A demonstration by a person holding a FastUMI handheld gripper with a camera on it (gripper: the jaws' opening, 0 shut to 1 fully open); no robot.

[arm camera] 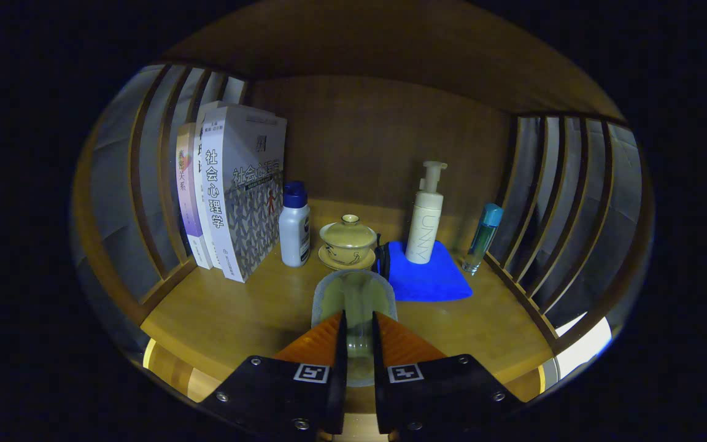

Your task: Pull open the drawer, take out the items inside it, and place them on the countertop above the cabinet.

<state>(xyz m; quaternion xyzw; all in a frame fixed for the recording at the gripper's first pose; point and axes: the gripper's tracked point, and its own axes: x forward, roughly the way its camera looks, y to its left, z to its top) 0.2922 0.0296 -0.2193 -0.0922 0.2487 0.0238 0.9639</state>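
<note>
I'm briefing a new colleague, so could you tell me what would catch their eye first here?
The gripper is shut on a clear glass cup over the wooden countertop. Beyond it lies a bright blue cloth with a white pump bottle standing on it, and upright books stand further left.

The gripper (358, 325) has two wedge-shaped fingers (320, 344) with ribbed inner-facing surfaces, tapering toward their far tips. Each finger is fixed to a flat black block (280, 390) nearer the camera, one left and one right. Both blocks carry a small square black-and-white marker (312, 372) at the inner far corner and several round silver screws (256, 361).
</note>
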